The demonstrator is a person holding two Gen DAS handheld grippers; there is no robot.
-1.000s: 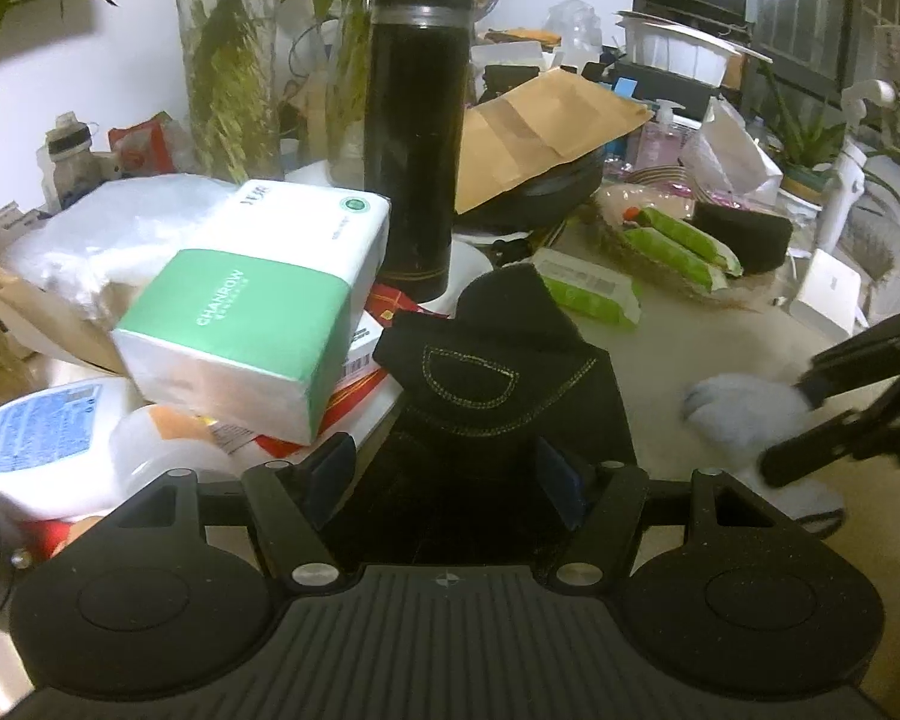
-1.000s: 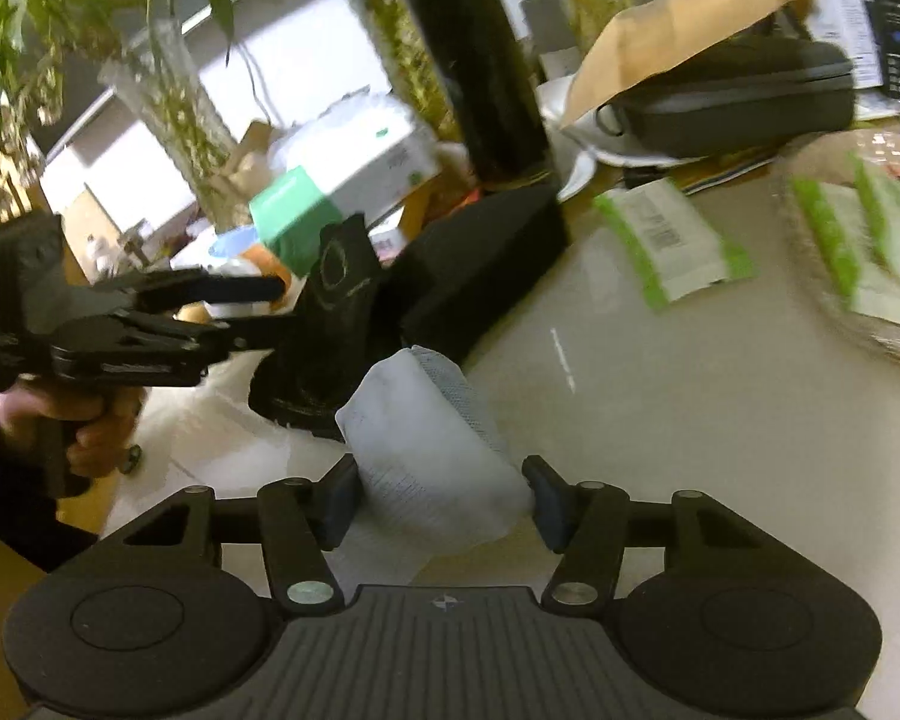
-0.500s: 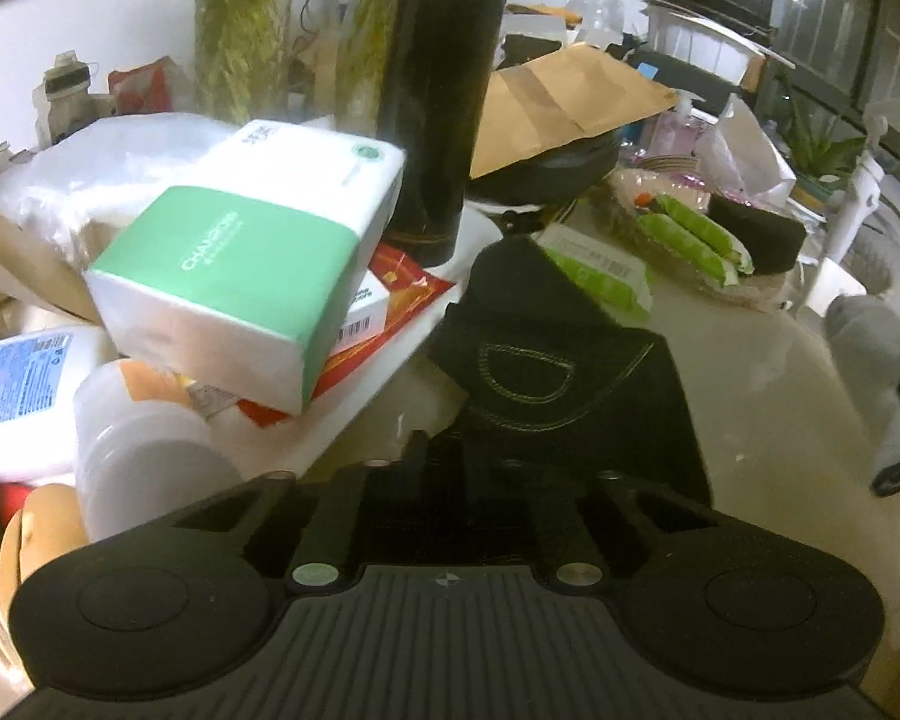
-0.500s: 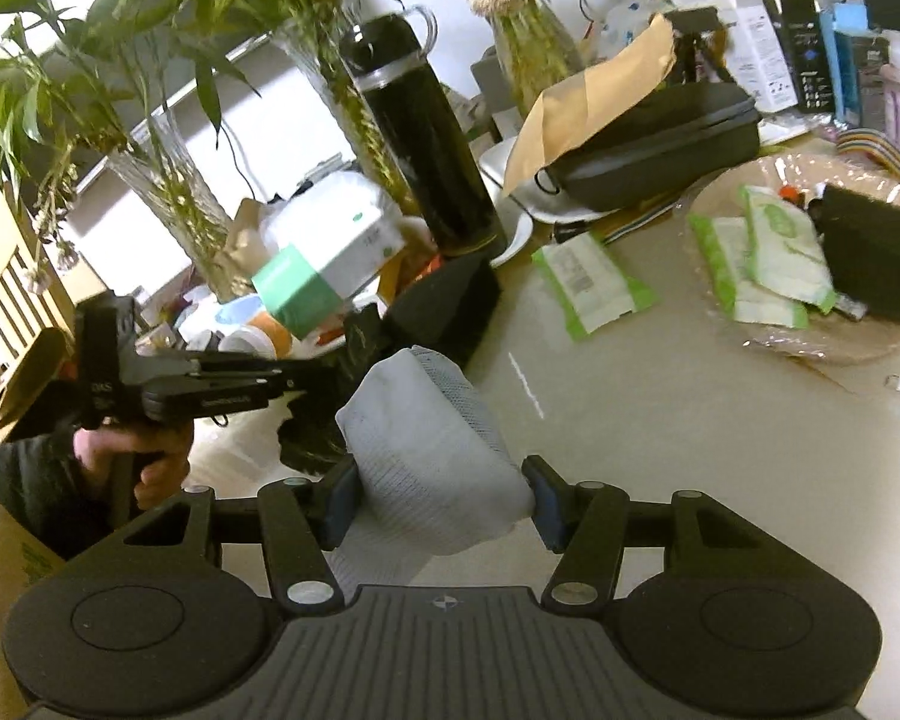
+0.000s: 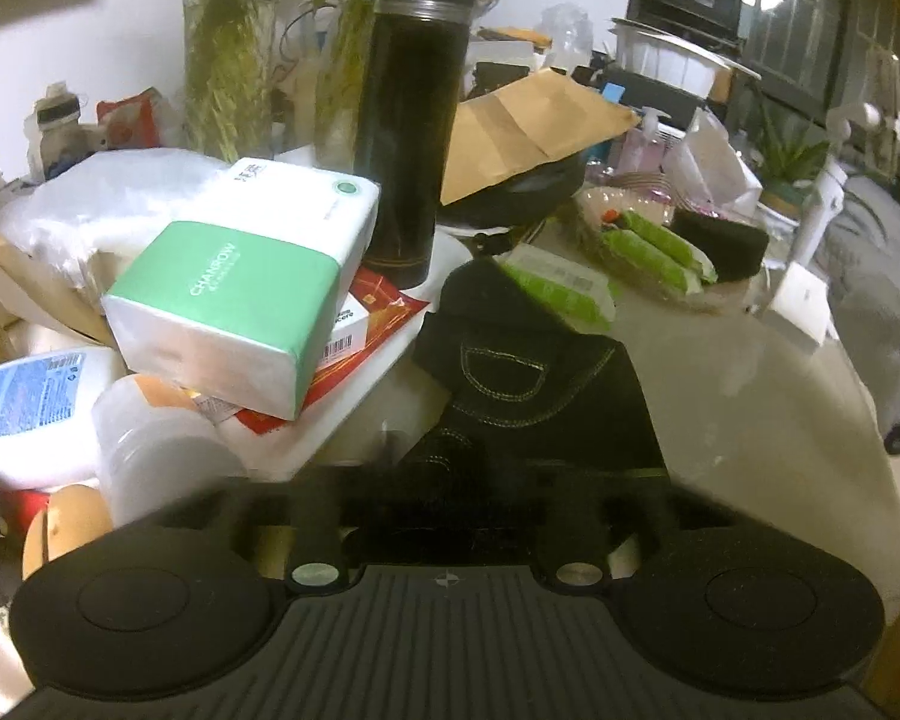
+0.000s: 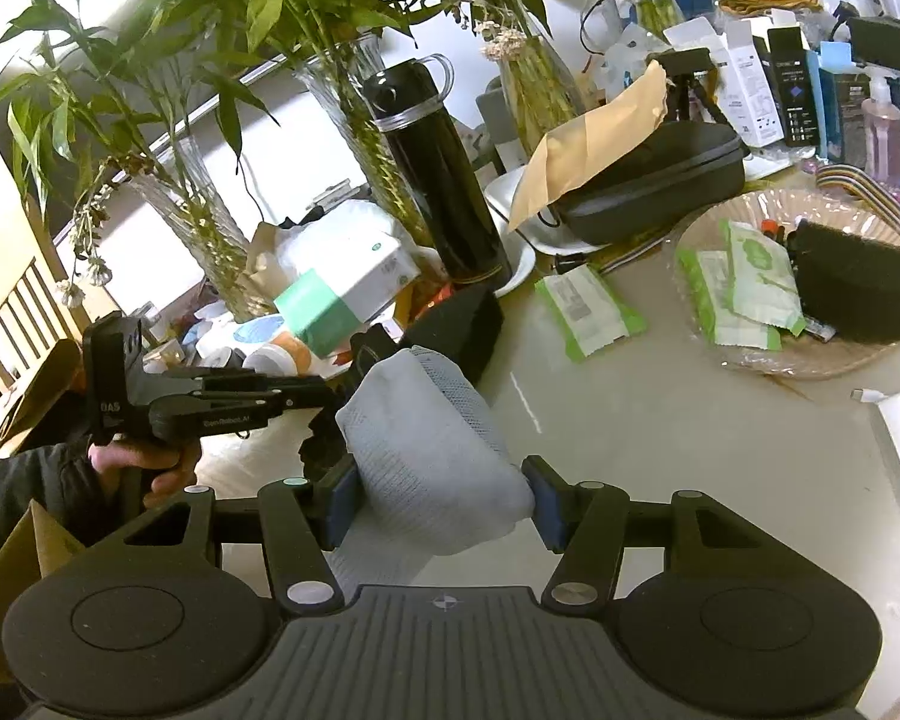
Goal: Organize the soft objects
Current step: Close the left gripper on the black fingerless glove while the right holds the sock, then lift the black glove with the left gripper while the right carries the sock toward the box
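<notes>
Right wrist view shows your right gripper (image 6: 438, 495) clamped on a rolled pale grey knitted cloth (image 6: 429, 450), its blue-padded fingers (image 6: 339, 495) pressing the bundle from both sides. The cloth is held above the glossy beige tabletop (image 6: 660, 420) and bulges forward past the fingertips.

Your left gripper (image 6: 330, 390) reaches in from the left of that view, gripped by your hand (image 6: 141, 465), and its tip meets a black fabric piece with pale stitching (image 6: 456, 327) that lies on the table just behind the grey cloth. In the left wrist view that same black fabric (image 5: 534, 384) runs from between the fingers (image 5: 315, 531) out across the table, and the jaws look drawn in on its near edge, though blur there keeps you from seeing the contact cleanly.

Just left of the black fabric sits a green-and-white tissue pack (image 5: 240, 288), tilted on a heap of packets and bottles. A tall black vacuum flask (image 5: 411, 114) stands upright behind it. Further right, a flat green-edged wet-wipe packet (image 6: 588, 309) lies on the table, near a shallow clear dish (image 6: 798, 363) holding more green packets and a black pouch. A brown paper envelope (image 6: 594, 144) rests on a black zip case (image 6: 654, 186) at the back.
</notes>
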